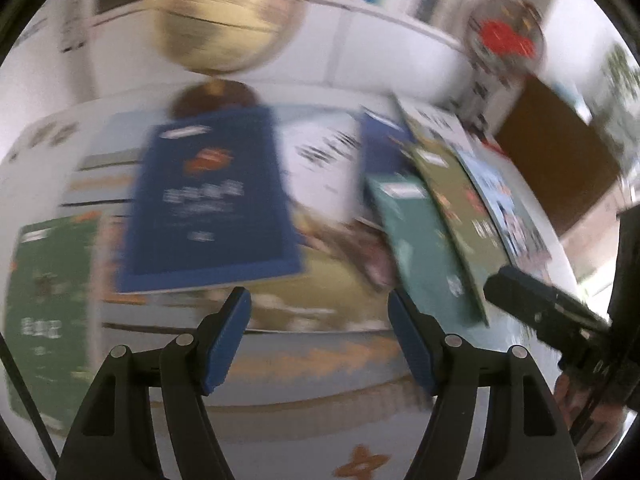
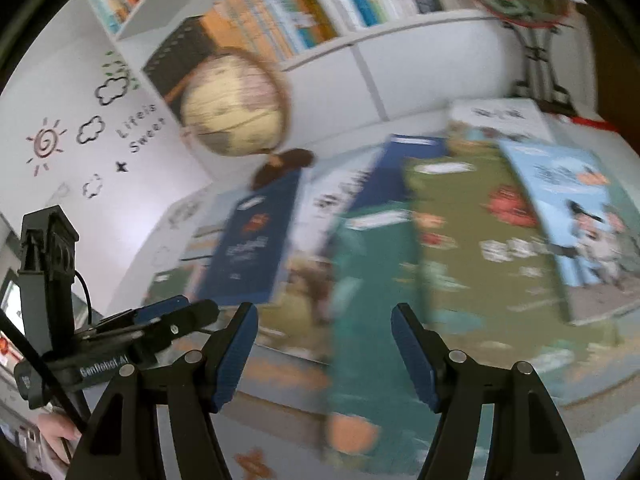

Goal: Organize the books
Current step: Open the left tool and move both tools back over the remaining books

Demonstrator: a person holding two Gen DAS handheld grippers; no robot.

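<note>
Nearest, L wrist view: left gripper jaws stand apart, nothing btwn the blue pads, nothing held. R wrist view: right gripper likewise parted and empty; the teal book shows in the gap at 12 o'clock but lies on the table below, pads not on it as far as blur lets me tell.

Books are spread flat on the table, covers up. Dark blue book at 11 o'clock from the L claw, lying on top of others; green book out at 9. At 1–2 o'clock a fanned, overlapping row: teal, then olive book, then light blue book. Prob. laid out like this so each cover can be seen and picked; sorting looks not yet far along.

Table has a pale printed cover w/ orange motifs. Behind, at 12: globe on a dark base, white shelf unit w/ upright books, wall w/ sun and cloud doodles at 10. Both views motion-blurred, titles unreadable.
</note>
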